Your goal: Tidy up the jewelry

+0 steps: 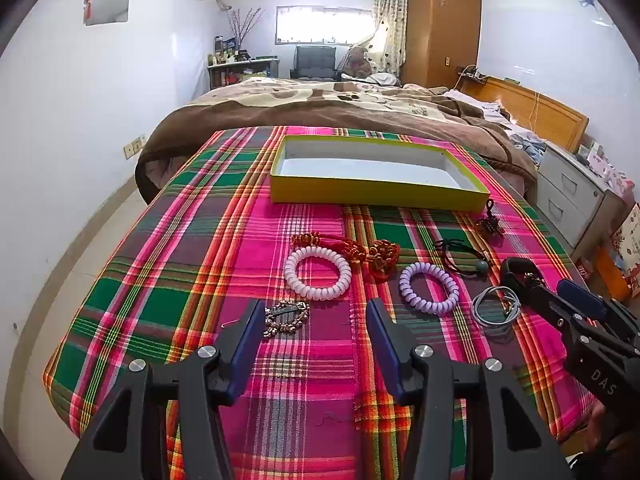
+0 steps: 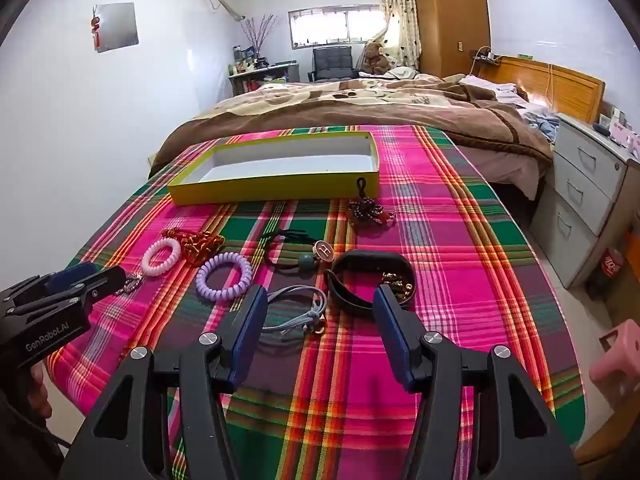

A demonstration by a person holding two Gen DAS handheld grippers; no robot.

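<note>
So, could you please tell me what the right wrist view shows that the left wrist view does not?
Only the right wrist view shows the round H button on the black hair tie, the gold pieces inside the black band, and the pink stool.

Only the left wrist view shows the rhinestone clip whole, just ahead of the open left claw.

Both show the empty yellow box, the white coil tie, the purple coil tie, the grey cord loops and the plaid cloth.
</note>
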